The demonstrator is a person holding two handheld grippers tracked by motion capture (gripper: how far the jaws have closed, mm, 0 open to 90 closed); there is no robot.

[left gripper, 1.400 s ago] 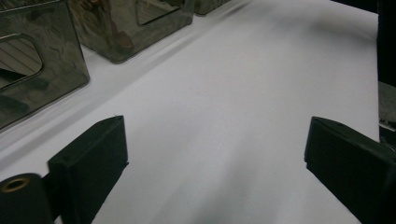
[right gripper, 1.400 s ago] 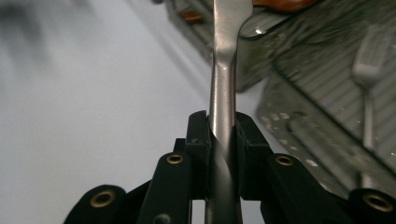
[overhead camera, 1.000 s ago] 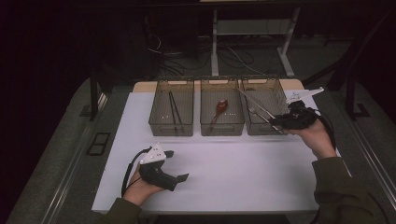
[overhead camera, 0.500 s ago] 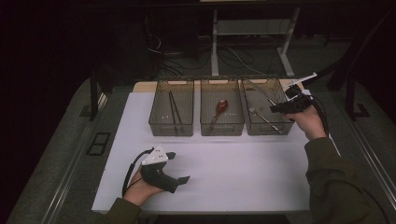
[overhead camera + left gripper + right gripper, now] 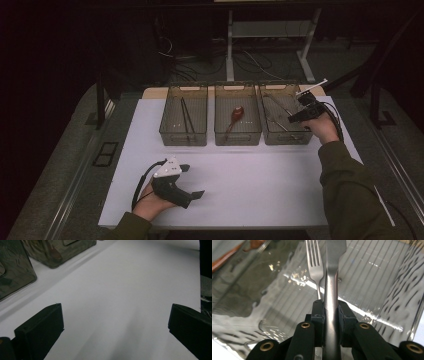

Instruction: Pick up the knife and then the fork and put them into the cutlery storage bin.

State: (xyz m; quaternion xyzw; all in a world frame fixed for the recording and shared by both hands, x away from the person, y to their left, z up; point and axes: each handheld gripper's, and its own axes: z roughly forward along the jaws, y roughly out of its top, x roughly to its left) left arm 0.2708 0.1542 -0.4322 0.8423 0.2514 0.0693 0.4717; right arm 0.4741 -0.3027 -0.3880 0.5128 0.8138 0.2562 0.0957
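Since a second ago my right gripper [image 5: 292, 119] has slid from the near right corner of the right bin [image 5: 286, 139] up along its right wall, and now hangs over the bin's far-right part, pointing in toward the bin. Left hand hasn't budged.

Right jaws: clamped on the flat steel handle of a utensil [image 5: 331, 290], probably a knife, pads pressing both sides, the piece running straight out ahead of the jaws. Just beyond and below it in the right gripper view, a fork [image 5: 314, 262] lies on the ribbed bin floor, tines pointing away from me. So the held piece is above the right bin's inside, not yet down.

Left gripper [image 5: 192, 181]: jaws wide apart, nothing between them, resting on the white tabletop [image 5: 260, 180] well short of the right bin, on the near-left side of it.

Middle bin [image 5: 237, 137], left of the right bin, holds a reddish-brown spoon [image 5: 235, 116]; the far-left bin [image 5: 183, 137] has dark chopsticks [image 5: 186, 120].

Risks as I see it: grip sits narrow on a smooth handle, so it could swivel or slip if I tilt. Long end could catch the bin wall or rim on the way down and shove the light bin. Letting go from this height means clatter and bounce onto the fork.
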